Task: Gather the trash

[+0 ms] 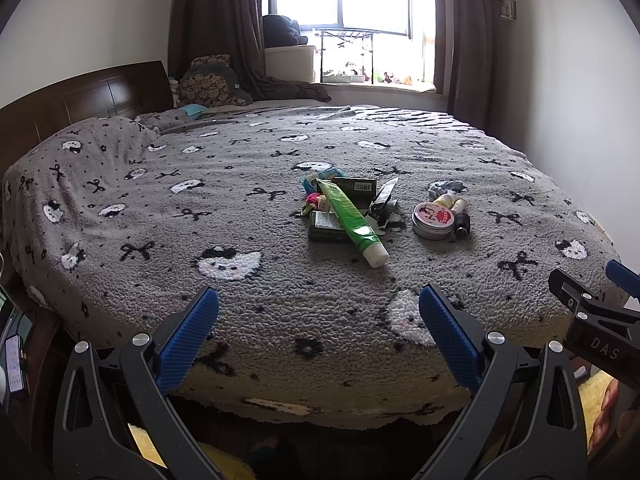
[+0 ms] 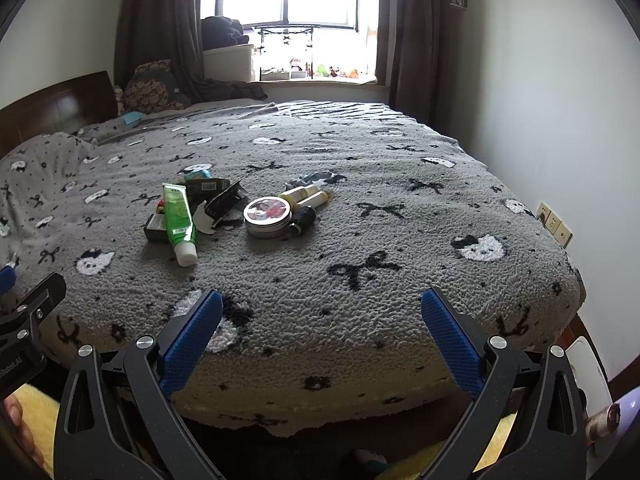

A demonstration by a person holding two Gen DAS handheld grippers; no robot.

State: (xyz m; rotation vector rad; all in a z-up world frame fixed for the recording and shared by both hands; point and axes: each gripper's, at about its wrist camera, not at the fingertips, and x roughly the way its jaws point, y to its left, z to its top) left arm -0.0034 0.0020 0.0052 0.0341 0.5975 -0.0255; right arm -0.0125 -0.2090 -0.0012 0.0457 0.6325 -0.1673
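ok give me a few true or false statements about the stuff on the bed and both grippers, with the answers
1. The green tube lies on top of a dark flat box. True.
2. The left gripper is shut on the green tube. False: it is open and empty, near the bed's edge, apart from the items.
3. The round tin lies to the right of the green tube. True.
4. The right gripper holds the round tin. False: it is open and holds nothing.
5. The items lie on a bare wooden floor. False: they lie on a grey patterned blanket covering the bed.
6. A small black spool lies against the tin. True.
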